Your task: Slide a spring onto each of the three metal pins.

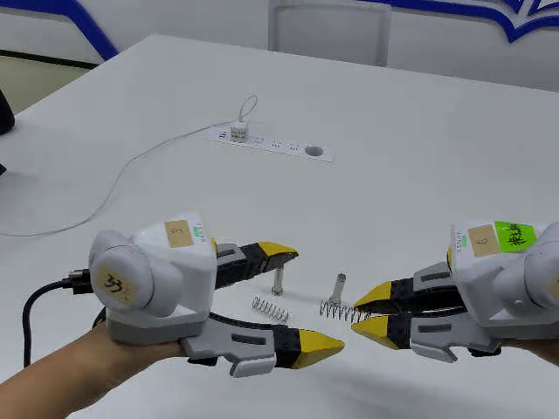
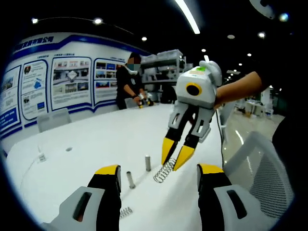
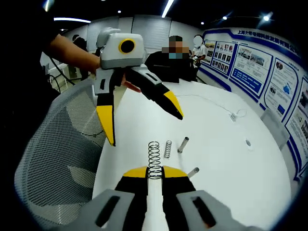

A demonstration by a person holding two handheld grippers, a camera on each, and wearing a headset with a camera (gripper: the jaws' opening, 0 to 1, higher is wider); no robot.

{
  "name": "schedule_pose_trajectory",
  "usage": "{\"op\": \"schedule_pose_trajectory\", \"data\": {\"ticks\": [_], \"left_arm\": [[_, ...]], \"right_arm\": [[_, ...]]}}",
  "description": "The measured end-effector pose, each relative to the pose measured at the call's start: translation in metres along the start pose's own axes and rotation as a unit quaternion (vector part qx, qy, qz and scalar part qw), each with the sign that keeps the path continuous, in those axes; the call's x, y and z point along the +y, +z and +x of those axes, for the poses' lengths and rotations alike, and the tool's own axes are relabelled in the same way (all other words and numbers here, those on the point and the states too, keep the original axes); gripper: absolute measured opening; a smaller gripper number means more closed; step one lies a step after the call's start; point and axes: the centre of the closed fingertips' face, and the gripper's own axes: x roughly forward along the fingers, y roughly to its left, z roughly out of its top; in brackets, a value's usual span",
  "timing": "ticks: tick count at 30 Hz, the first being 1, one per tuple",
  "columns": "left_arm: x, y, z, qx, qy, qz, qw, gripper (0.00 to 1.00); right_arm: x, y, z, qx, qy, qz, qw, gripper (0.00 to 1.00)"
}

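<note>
The smooth white worktop (image 1: 393, 157) carries a long flat white power strip (image 1: 271, 144) near its middle, and a thin white cable (image 1: 131, 166) runs from it to the left. Closer stands a short upright grey metal pin (image 1: 278, 281), a second upright metal pin (image 1: 337, 288) near it. A small loose coil spring (image 1: 270, 308) lies just beside the first.

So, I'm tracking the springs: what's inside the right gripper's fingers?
One spring, held by its end in the right gripper, sticking out forward. Its pinched coils are covered by the fingers.
</note>
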Motion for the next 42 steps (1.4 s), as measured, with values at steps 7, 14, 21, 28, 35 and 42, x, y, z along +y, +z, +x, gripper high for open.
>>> {"op": "schedule_pose_trajectory", "data": {"ticks": [7, 14, 21, 28, 35, 42], "left_arm": [[-0.009, -0.008, 0.004, 0.025, -0.032, 0.01, 0.9991, 0.5], [-0.017, -0.013, 0.002, 0.035, -0.05, 0.012, 0.9981, 0.35], [-0.022, -0.018, 0.0, 0.046, -0.064, 0.029, 0.9964, 0.24], [-0.024, -0.013, -0.003, 0.036, -0.067, 0.045, 0.9961, 0.14], [-0.03, -0.013, -0.004, 0.034, -0.076, 0.091, 0.9923, 0.1], [-0.033, -0.013, -0.005, 0.031, -0.092, 0.091, 0.9912, 0.09]], "right_arm": [[0.012, 0.007, -0.005, -0.01, 0.016, -0.007, 0.9998, 0.11], [0.021, 0.015, -0.005, -0.02, 0.027, -0.016, 0.9993, 0.11], [0.024, 0.022, -0.005, -0.032, 0.036, -0.022, 0.9986, 0.11], [0.024, 0.024, -0.005, -0.038, 0.038, -0.017, 0.9984, 0.11], [0.024, 0.024, -0.007, -0.037, 0.044, -0.025, 0.998, 0.11], [0.028, 0.025, -0.01, -0.051, 0.052, -0.01, 0.9973, 0.12]]}}
